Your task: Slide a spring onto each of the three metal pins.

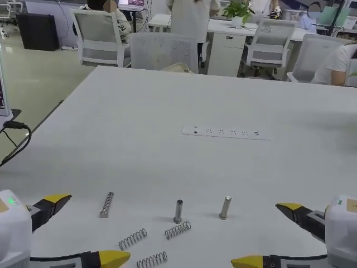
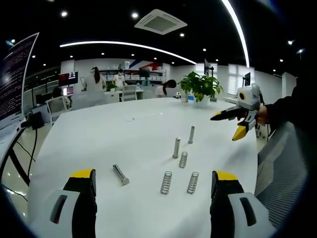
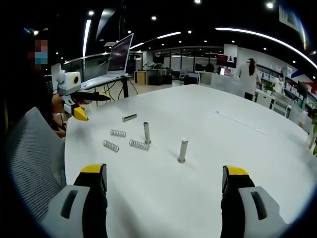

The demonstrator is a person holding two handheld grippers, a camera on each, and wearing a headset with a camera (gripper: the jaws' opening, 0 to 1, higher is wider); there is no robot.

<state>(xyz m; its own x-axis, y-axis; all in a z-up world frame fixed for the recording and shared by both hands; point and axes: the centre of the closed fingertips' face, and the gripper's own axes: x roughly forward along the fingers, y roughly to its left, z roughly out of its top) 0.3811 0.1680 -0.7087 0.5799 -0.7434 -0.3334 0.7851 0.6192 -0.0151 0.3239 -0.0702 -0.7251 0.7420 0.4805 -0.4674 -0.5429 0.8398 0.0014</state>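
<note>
Hovering low over the near edge of a white table (image 1: pixel 139 123), two yellow-tipped grippers point inward toward a small group of parts. The left gripper (image 1: pixel 93 228) is at the near left and the right gripper (image 1: pixel 256 233) at the near right. Both have their jaws spread wide and hold nothing. In the head view their bodies are cut off by the bottom and side edges. In the left gripper view a dark sleeve (image 2: pixel 292 109) reaches in behind the right gripper, with the hand mostly hidden.

Between the grippers, three metal pins form a row. The left pin (image 1: pixel 106 205) lies flat on its side, head end toward the viewer. The middle pin (image 1: pixel 178 211) and the right pin (image 1: pixel 225 207) stand upright on their heads, apart from each other.

Three springs lie loose on the table, none on a pin. The middle spring (image 1: pixel 178 229) lies just beside the foot of the middle pin; whether they touch is hard to tell. The left spring (image 1: pixel 133 238) lies nearer, between the left and middle pins. The near spring (image 1: pixel 152 259) lies closest to the viewer — almost at the bottom edge of the head view.

Farther out, a flat socket strip (image 1: pixel 226 132) is set in the tabletop, its details too small to read. Beyond the far edge are mesh office chairs (image 1: pixel 167 51), a potted plant (image 1: pixel 239 11) and people (image 1: pixel 337 64) — all partly cut off.
</note>
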